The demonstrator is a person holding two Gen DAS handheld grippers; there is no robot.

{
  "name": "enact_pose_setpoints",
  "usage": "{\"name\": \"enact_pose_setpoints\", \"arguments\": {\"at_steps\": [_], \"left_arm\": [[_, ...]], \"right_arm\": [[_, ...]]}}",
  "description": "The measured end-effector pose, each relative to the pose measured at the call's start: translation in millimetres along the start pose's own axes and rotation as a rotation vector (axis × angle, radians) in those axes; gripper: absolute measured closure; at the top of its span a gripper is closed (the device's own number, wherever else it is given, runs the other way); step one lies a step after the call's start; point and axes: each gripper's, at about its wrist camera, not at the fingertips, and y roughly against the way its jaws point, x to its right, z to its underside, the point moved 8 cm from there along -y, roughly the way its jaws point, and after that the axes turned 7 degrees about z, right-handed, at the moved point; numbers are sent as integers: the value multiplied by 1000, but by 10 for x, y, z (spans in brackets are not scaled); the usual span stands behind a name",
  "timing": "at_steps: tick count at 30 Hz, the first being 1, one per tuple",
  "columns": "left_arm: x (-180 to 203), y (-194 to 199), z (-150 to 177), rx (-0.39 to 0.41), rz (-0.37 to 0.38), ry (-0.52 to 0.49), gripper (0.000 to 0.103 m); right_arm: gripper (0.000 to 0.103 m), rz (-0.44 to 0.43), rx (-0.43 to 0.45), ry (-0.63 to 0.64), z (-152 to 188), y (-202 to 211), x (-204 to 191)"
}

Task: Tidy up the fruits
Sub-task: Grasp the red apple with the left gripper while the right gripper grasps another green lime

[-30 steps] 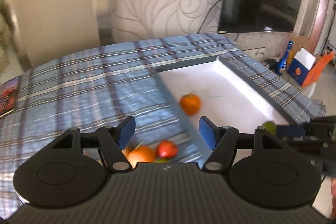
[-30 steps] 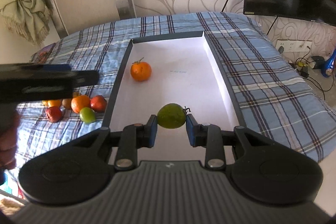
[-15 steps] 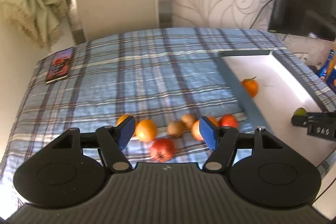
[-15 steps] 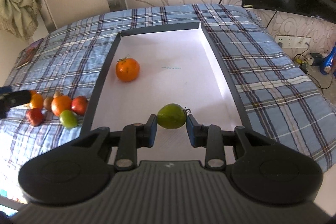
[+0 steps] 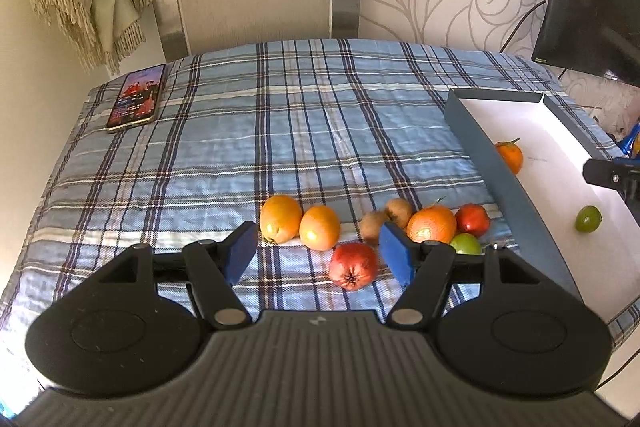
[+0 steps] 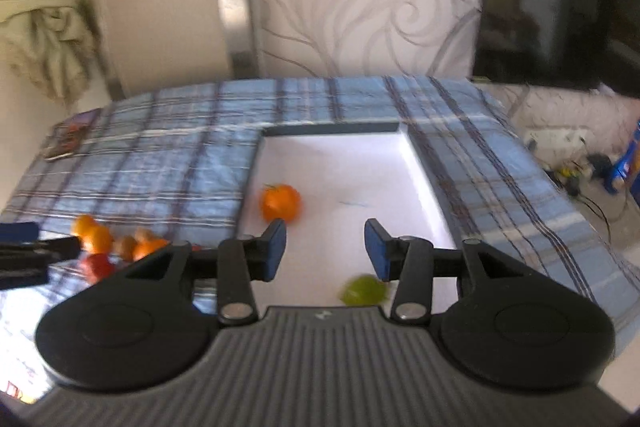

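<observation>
Right gripper [image 6: 325, 247] jaws opening, green fruit [image 6: 363, 291] dropped free into the tray [image 6: 424, 183]; left gripper [image 5: 318, 251] jaws open, lining up on the pile [image 5: 320, 227] at twelve o'clock.

Green fruit [image 6: 363, 290] and orange [image 6: 280, 202] in tray [image 6: 420, 167], other fruits [image 5: 320, 227] on cloth

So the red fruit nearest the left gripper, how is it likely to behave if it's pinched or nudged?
The red fruit looks round, so a nudge would probably roll it on the plaid cloth. Its skin looks smooth, so it may slip unless pinched across the middle. It seems firm and should fit the left gripper, whose jaws stand open.
</observation>
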Motion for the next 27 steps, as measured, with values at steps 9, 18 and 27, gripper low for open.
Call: {"name": "enact_pose_setpoints", "arguments": {"at_steps": [9, 18, 27], "left_arm": [[-89, -36, 58, -9, 29, 0, 28], [-184, -83, 108, -25, 52, -4, 27], [-304, -52, 149, -24, 78, -25, 27]], "right_arm": [[57, -135, -42, 137, 109, 152, -627], [58, -197, -113, 216, 328, 115, -988], [66, -174, -148, 209, 384, -79, -1033]]}}
